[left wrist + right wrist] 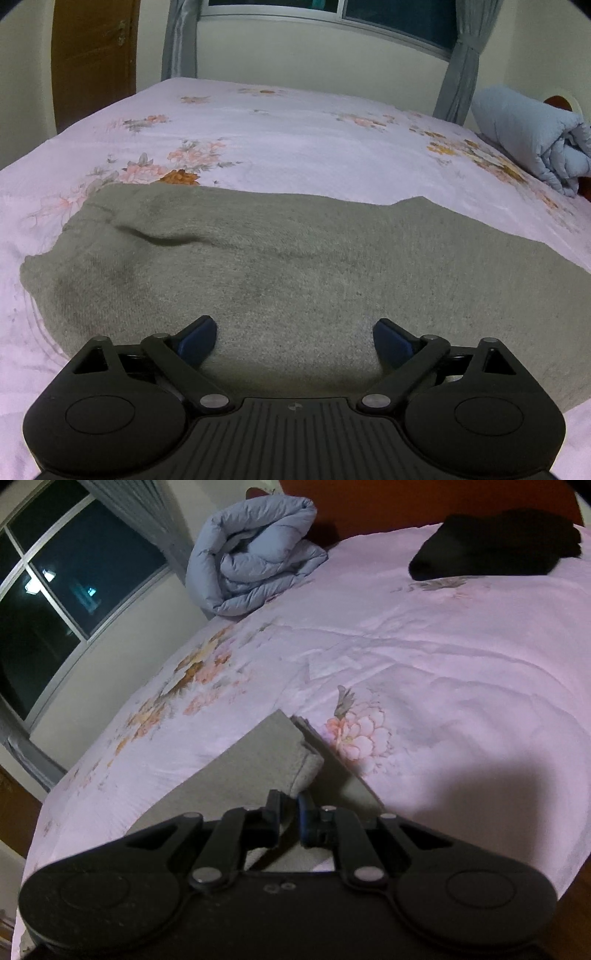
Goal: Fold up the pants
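Observation:
The grey pants (pixel 295 258) lie spread across the pink floral bed sheet (pixel 295 140). In the left wrist view they fill the near half, with a crease at their left end. My left gripper (pixel 294 334) hovers low over their near edge, jaws wide apart, blue pads (pixel 199 338) gripping nothing. In the right wrist view a corner of the pants (pixel 258 760) is folded over and lifted off the sheet (pixel 443 664). My right gripper (pixel 290 800) is shut on that raised fold of grey cloth.
A rolled light-blue duvet (pixel 255 557) sits at the head of the bed by the window (pixel 55 602), also visible as the duvet (pixel 532 144). A folded black garment (pixel 495 546) lies at the far right corner. Curtains (pixel 458 74) and a wooden door (pixel 92 62) stand behind the bed.

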{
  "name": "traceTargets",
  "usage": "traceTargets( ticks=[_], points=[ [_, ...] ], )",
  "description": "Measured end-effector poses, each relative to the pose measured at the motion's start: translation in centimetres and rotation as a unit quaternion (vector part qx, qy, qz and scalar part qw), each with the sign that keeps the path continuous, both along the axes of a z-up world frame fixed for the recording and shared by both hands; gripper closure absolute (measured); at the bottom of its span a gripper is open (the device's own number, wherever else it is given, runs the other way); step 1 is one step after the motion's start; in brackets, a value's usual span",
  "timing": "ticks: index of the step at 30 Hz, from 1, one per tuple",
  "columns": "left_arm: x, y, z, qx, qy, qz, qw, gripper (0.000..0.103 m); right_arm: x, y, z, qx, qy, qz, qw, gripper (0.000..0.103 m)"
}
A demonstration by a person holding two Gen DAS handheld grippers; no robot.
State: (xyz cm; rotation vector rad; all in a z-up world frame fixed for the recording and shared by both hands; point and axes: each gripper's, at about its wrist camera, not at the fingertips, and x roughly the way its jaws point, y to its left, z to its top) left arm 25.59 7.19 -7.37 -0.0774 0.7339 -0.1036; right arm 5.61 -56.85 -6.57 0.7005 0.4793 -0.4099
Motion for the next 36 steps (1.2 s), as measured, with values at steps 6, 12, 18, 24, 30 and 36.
traceTargets(
  ticks=[6,12,18,24,30,36],
  points=[
    [-0.1,0.0,0.0,-0.002,0.001,0.001,1.0,0.01,-0.5,-0.7,-2.2,0.016,0.014,-0.006,1.0,0.102],
    [0.0,0.1,0.2,-0.002,0.006,-0.004,1.0,0.01,-0.5,-0.7,-2.1,0.013,0.007,-0.009,1.0,0.102],
    [-0.4,0.2,0.4,-0.006,0.005,-0.006,0.9999,0.01,-0.5,-0.9,-3.0,0.015,0.018,-0.01,1.0,0.102],
    [-1.1,0.5,1.3,-0.021,0.007,0.005,0.9997,0.01,-2.0,-0.8,-1.0,0.014,0.013,-0.028,0.999,0.088],
    [-3.1,0.2,1.9,-0.03,-0.011,0.008,0.9994,0.01,-2.4,5.0,-0.4,0.065,-0.028,0.07,0.995,0.09],
    [-5.0,0.9,2.3,-0.033,-0.033,0.051,0.9976,0.01,1.3,11.2,-0.2,0.091,-0.049,0.138,0.985,0.095]
  ],
)
